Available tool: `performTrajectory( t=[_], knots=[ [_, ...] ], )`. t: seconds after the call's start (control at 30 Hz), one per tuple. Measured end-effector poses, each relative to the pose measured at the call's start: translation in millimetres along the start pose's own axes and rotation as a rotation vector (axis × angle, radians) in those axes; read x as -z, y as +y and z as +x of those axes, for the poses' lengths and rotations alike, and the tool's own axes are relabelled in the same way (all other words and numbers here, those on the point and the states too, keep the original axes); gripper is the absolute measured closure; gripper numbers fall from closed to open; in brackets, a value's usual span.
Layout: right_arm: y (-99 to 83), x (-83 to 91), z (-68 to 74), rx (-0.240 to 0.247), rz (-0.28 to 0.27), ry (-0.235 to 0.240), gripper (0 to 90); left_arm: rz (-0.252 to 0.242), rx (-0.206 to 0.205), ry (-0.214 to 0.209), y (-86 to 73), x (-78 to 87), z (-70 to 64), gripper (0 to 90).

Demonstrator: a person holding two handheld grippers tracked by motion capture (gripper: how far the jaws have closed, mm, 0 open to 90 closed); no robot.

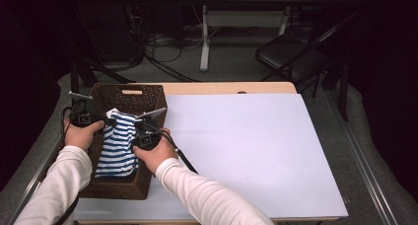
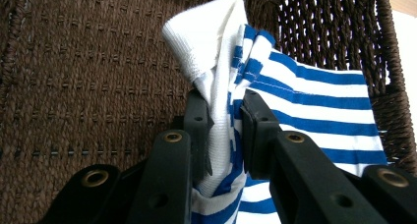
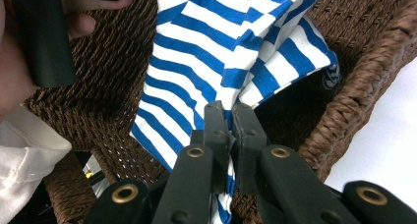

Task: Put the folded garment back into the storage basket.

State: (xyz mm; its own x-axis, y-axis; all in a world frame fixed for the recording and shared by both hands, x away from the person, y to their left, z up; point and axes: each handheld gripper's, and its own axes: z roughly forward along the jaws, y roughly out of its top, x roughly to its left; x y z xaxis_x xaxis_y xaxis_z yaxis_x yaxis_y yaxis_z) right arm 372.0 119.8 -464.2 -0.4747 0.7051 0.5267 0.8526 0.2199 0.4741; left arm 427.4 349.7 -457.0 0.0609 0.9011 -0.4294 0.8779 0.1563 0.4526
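I am working in what looks like a lab or recording room: a plain table (image 1: 276,88) topped with a white board (image 1: 246,151), grey carpet (image 1: 231,62), dark curtained surroundings, loose cables (image 1: 162,42) on the floor, a black folding chair (image 1: 291,55), and another desk's white legs (image 1: 204,37) behind.

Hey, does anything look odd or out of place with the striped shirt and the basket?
Nothing stands out. The striped shirt hangs bunched over the wicker basket, pinched by the left gripper and right gripper. No tears or spills show.
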Motion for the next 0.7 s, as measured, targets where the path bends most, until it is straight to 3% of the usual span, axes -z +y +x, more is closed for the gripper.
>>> performTrajectory(
  t=[0.4,0.53,0.7],
  knots=[
    [0.0,-0.1,0.6,0.013,0.006,-0.013,84.0,-0.001,-0.014,0.019,-0.9,-2.3,-1.0,73.3],
    [-0.9,0.3,3.2,0.013,0.006,0.004,79.3,-0.025,-0.018,0.025,-1.0,-2.6,-1.4,61.9],
    [-1.6,1.4,8.5,0.051,0.0,0.007,74.4,-0.079,-0.053,0.053,-0.6,-1.5,-4.4,51.1]
  ],
)
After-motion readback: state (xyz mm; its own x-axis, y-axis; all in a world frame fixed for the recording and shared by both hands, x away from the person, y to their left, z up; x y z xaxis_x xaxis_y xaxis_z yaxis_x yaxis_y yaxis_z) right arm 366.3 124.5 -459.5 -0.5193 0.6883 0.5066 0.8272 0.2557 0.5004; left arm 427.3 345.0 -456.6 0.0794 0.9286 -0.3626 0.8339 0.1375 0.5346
